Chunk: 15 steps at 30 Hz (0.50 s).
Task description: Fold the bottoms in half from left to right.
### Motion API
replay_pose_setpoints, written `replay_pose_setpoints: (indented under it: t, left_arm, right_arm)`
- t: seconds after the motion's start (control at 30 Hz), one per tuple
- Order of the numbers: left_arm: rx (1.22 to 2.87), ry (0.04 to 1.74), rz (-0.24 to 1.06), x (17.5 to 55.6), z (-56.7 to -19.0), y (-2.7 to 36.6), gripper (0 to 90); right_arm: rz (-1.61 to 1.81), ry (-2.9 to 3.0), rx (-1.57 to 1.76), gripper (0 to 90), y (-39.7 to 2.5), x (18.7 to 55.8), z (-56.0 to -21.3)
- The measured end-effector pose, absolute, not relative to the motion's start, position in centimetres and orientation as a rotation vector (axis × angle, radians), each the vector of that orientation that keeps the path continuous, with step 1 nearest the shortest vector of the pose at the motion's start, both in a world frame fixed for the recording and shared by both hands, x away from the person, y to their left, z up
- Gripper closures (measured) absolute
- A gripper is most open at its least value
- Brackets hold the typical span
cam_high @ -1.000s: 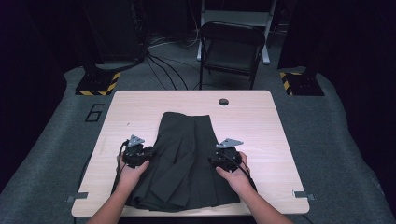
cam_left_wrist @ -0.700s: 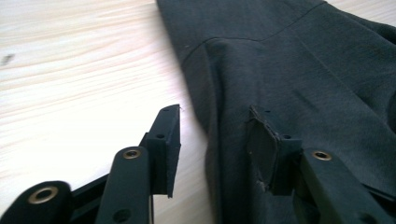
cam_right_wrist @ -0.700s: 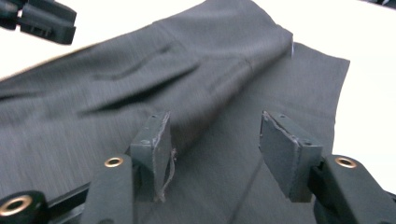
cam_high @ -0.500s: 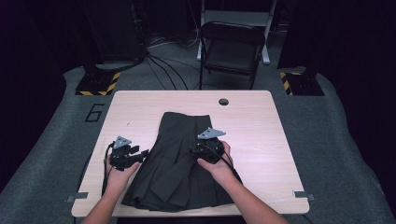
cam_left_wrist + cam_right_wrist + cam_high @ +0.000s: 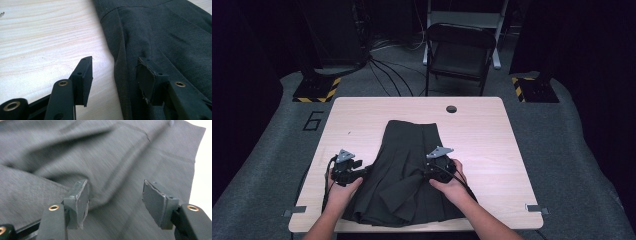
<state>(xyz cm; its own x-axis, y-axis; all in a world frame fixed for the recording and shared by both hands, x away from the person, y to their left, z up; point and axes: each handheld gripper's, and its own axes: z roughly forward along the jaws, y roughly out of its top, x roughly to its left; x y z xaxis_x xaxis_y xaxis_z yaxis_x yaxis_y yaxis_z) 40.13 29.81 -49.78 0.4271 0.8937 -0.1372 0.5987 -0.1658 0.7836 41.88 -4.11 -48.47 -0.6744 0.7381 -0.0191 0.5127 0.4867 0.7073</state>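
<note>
- From the high view, the dark skirt (image 5: 404, 172) lies flat on the wooden table (image 5: 492, 145). The left gripper (image 5: 348, 172) sits at its left edge and the right gripper (image 5: 438, 167) over its right half, each held in a hand.
- The left gripper view adds what the high view cannot resolve: its jaws stand apart with nothing between them. One pad is over bare wood, the other over the skirt's side edge (image 5: 120, 62), so the edge runs up between them.
- The right gripper view shows its jaws also spread wide and holding nothing, with cloth (image 5: 112, 165) under both pads. A raised fold (image 5: 62, 157) lies ahead and to one side of the near pad. The cloth's corner and the pale table (image 5: 202, 170) lie past the other pad. This view is blurred, so I cannot tell whether the pads touch the cloth.
- The skirt's long axis runs away from the person. The narrow waistband end (image 5: 409, 125) lies beyond both grippers, and the wide rumpled hem (image 5: 397, 215) lies behind them at the near table edge.
- The table top is light wood grain with a round hole (image 5: 451, 109) far ahead of the right gripper.
- Beyond the table are grey floor (image 5: 562, 150), a black folding chair (image 5: 458, 52), loose cables (image 5: 387, 70) and yellow-and-black striped bases (image 5: 317, 92).
</note>
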Motion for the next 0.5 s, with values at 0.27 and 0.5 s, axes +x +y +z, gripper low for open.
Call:
replay_pose_setpoints:
  t: [0.27,0.5]
  left_arm:
    - [1.888,1.266,0.450,40.1,-49.8,29.6,47.0]
    - [1.885,1.267,0.449,40.1,-49.8,29.7,47.0]
  right_arm:
    - [1.010,2.396,1.092,37.8,-5.4,41.7,-48.6]
    - [1.017,2.394,1.086,38.2,-5.1,41.8,-48.7]
